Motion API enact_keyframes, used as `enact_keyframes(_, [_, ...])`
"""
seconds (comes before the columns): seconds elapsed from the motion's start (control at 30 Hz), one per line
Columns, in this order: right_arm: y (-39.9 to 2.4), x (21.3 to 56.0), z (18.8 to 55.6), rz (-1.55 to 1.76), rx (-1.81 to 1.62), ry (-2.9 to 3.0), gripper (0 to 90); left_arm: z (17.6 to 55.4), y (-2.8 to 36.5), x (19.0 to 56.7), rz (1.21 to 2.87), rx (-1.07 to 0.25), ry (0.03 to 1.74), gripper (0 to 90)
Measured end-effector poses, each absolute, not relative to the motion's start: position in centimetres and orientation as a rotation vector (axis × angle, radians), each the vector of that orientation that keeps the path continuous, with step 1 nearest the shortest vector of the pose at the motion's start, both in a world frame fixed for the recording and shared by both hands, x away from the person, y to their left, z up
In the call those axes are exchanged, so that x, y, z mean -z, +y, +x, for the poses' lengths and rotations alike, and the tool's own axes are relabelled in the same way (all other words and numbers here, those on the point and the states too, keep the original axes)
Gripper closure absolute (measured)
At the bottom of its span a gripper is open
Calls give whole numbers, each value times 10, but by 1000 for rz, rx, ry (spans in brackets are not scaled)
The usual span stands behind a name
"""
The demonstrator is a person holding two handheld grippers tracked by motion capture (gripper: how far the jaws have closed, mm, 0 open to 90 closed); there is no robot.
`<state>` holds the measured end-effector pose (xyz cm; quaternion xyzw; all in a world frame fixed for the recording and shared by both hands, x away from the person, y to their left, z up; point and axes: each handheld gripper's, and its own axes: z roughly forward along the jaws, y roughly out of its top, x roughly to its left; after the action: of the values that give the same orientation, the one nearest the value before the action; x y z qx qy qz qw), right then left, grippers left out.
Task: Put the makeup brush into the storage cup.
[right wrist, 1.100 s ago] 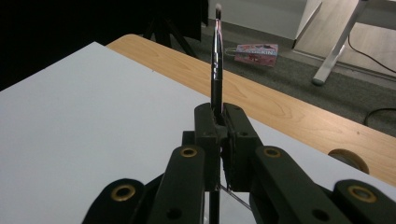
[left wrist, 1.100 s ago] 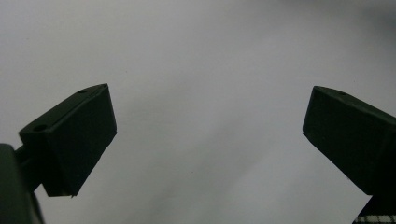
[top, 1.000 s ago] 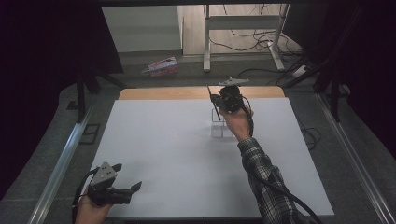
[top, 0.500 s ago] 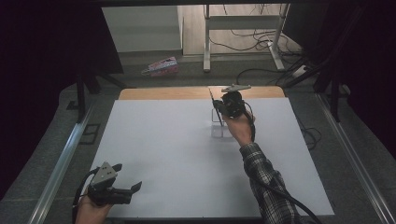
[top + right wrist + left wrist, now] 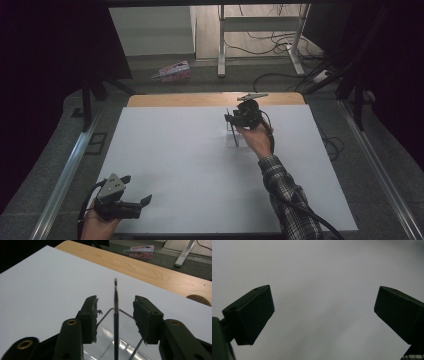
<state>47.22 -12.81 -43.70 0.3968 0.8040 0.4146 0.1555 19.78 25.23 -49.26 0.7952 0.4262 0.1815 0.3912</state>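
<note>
A thin dark brush [image 5: 115, 297] stands upright in a clear holder [image 5: 117, 340] on the white sheet [image 5: 190, 160], right of the middle. My right gripper [image 5: 115, 315] reaches around the brush from above the holder. Its jaws have just been opening, and the brush now stands free in the gap, with neither of the pads [image 5: 90, 315] touching it. From above, the right gripper [image 5: 234, 120] hovers over the brush [image 5: 233, 131] and the holder [image 5: 240, 141]. My left gripper [image 5: 136, 190] rests at the near left corner, and this left gripper [image 5: 324, 312] is wide open over bare sheet.
A strip of wooden tabletop [image 5: 200, 99] shows beyond the sheet's far edge. A pink box [image 5: 172, 71] lies on the floor behind it, near desk legs and cables. Metal rails [image 5: 70, 170] run along both sides of the table.
The right hand has shifted slightly over the holder and its grey top plate has tipped. The left gripper has stayed put.
</note>
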Motion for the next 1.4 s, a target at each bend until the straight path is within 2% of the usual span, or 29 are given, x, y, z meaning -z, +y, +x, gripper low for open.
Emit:
enact_keyframes(0.5, [-121,433,464,1078,-1131,2339,355,198,253,493,2017,-459,1087,33])
enact_keyframes(1.4, [-134,421,453,1074,-1167,2358,282,201,255,495,2014,-443,1137,29])
